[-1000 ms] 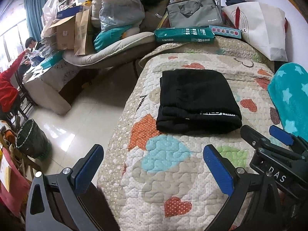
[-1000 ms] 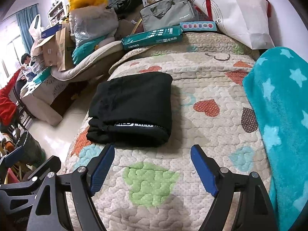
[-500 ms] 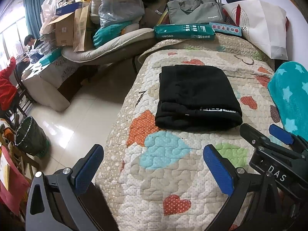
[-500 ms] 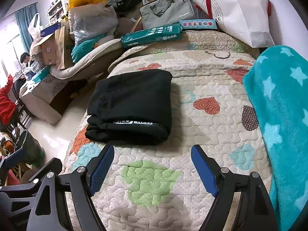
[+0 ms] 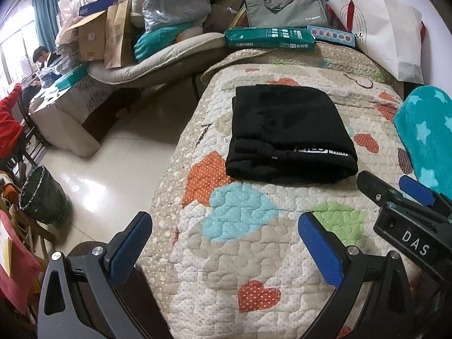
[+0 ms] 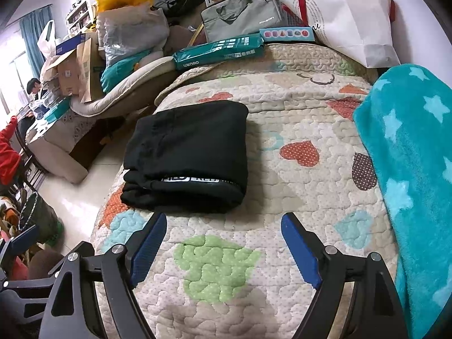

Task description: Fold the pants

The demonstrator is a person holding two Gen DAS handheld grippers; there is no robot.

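The black pants (image 5: 288, 132) lie folded in a flat rectangle on the heart-patterned quilt (image 5: 240, 243), white lettering along the near fold. They also show in the right wrist view (image 6: 189, 155). My left gripper (image 5: 226, 240) is open and empty, held above the quilt short of the pants. My right gripper (image 6: 223, 243) is open and empty, just in front of the pants' near edge. The right gripper also shows at the right of the left wrist view (image 5: 395, 195).
A teal star blanket (image 6: 409, 183) lies along the bed's right side. A green box (image 6: 220, 52), a grey bag (image 6: 243, 17) and a white bag (image 6: 347, 14) crowd the far end. The bed's left edge drops to tiled floor (image 5: 113, 169) with a bin (image 5: 42, 197).
Both grippers have drawn back slightly from the pants and stay open. The pants have not moved.
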